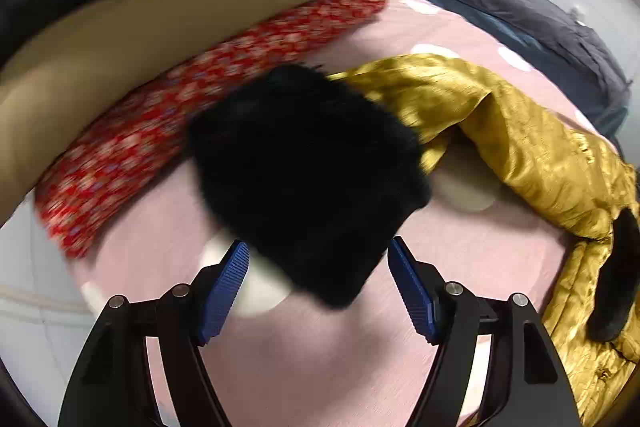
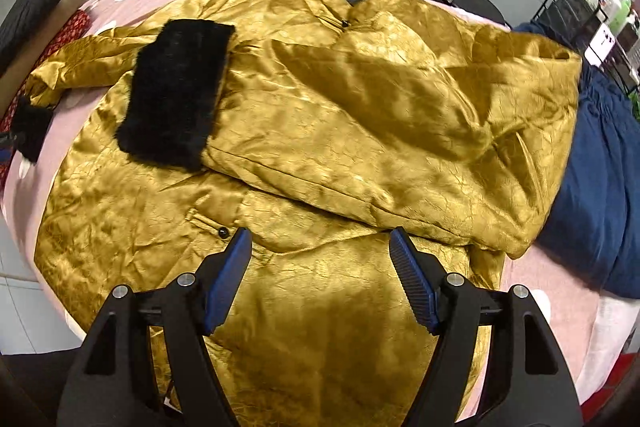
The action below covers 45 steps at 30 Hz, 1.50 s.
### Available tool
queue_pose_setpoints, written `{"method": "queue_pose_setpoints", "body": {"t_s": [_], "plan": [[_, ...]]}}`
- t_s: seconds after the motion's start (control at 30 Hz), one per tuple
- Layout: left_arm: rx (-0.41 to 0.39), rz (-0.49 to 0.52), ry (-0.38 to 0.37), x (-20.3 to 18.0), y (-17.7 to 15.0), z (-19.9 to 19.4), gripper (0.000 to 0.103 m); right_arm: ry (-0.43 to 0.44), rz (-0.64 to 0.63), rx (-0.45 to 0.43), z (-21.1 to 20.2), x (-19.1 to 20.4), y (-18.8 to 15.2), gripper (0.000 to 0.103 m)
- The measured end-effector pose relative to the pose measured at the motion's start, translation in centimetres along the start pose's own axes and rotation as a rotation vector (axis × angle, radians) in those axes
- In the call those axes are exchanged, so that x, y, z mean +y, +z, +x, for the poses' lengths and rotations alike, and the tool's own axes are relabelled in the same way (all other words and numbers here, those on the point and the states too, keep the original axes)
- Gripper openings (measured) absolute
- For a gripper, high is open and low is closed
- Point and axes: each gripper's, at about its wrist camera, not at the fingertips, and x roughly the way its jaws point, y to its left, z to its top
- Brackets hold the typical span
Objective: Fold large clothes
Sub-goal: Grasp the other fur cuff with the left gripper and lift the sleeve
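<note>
Crinkled gold satin coat lies spread on the pink spotted bedspread, one sleeve folded across its chest so its black fur cuff rests on the body.

Left gripper hovers part-open over the other black fur cuff; whether the pads touch it cannot be told.

Right gripper hangs wide and empty above the hem.

Red patterned cloth crowds the far edge; bare bedspread near the left gripper leaves room.

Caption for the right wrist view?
Open right gripper above a gold coat, one black-fur-cuffed sleeve folded across its front.
</note>
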Motion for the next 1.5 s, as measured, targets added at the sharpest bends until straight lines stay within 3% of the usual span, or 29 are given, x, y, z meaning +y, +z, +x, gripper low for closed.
{"method": "queue_pose_setpoints", "body": {"t_s": [0.03, 0.07, 0.1, 0.17, 0.27, 0.33, 0.43, 0.53, 0.63, 0.73, 0.83, 0.87, 0.9, 0.93, 0.97, 1.0, 1.07, 1.23, 1.43, 1.5], "plan": [[0.004, 0.008, 0.002, -0.2, 0.2, 0.6, 0.059, -0.003, -0.008, 0.001, -0.1, 0.3, 0.1, 0.071], [0.013, 0.018, 0.01, -0.4, 0.5, 1.2, 0.043, -0.009, -0.016, 0.002, -0.3, 0.7, 0.2, 0.071], [0.028, 0.034, 0.021, -0.5, 0.8, 1.7, 0.034, -0.014, -0.022, 0.004, -0.4, 0.9, 0.2, 0.071], [0.011, 0.06, 0.021, -0.7, 1.1, 1.3, 0.025, -0.019, -0.026, 0.008, -0.5, 1.2, 0.1, 0.071], [-0.115, 0.11, 0.041, 0.3, 2.0, -3.1, 0.021, -0.023, -0.012, 0.013, -0.6, 1.2, -0.1, 0.071], [-0.241, 0.149, 0.087, 1.8, 2.4, -7.5, 0.02, -0.019, 0.007, 0.015, -0.6, 1.0, -0.4, 0.071], [-0.32, 0.264, 0.113, 3.5, 2.0, -10.9, 0.021, -0.001, 0.05, 0.035, -0.2, 0.5, -1.0, 0.071], [-0.269, 0.452, 0.115, 3.1, -1.1, -10.3, 0.022, 0.027, 0.087, 0.06, 0.5, 0.1, -1.4, 0.071], [-0.085, 0.516, 0.059, 2.4, -6.6, -7.2, 0.026, 0.039, 0.1, 0.076, 1.1, 0.0, -1.4, 0.071], [0.06, 0.368, -0.033, 3.4, -11.3, -5.6, 0.026, 0.048, 0.101, 0.078, 1.2, 0.1, -1.3, 0.071], [0.173, 0.093, -0.146, 5.5, -13.8, -4.8, 0.029, 0.051, 0.103, 0.081, 1.2, 0.2, -1.3, 0.071], [0.171, -0.02, -0.205, 6.3, -14.0, -5.3, 0.036, 0.052, 0.105, 0.084, 1.2, 0.1, -1.2, 0.071], [0.153, -0.09, -0.237, 6.9, -13.9, -5.8, 0.05, 0.053, 0.106, 0.086, 1.2, 0.1, -1.2, 0.071], [0.125, -0.163, -0.258, 7.6, -13.4, -6.4, 0.06, 0.057, 0.107, 0.089, 1.2, 0.1, -1.1, 0.071], [0.101, -0.219, -0.265, 8.2, -13.4, -7.0, 0.076, 0.059, 0.105, 0.09, 1.2, 0.1, -1.0, 0.071], [0.065, -0.296, -0.272, 9.1, -12.7, -7.4, 0.084, 0.062, 0.101, 0.092, 1.3, 0.2, -0.9, 0.071], [0.029, -0.452, -0.288, 10.7, -11.1, -7.0, 0.086, 0.065, 0.089, 0.095, 1.5, 0.3, -0.7, 0.071], [0.094, -0.735, -0.399, 11.8, -9.2, -3.4, 0.086, 0.081, 0.059, 0.086, 1.5, 1.4, -0.4, 0.071], [0.135, -1.011, -0.474, 12.8, -10.5, 0.6, 0.086, 0.058, 0.042, 0.065, 0.7, 1.3, -1.1, 0.071], [0.116, -1.114, -0.495, 13.6, -11.2, 1.1, 0.085, 0.048, 0.065, 0.071, 0.7, 0.6, -1.6, 0.071]]}}
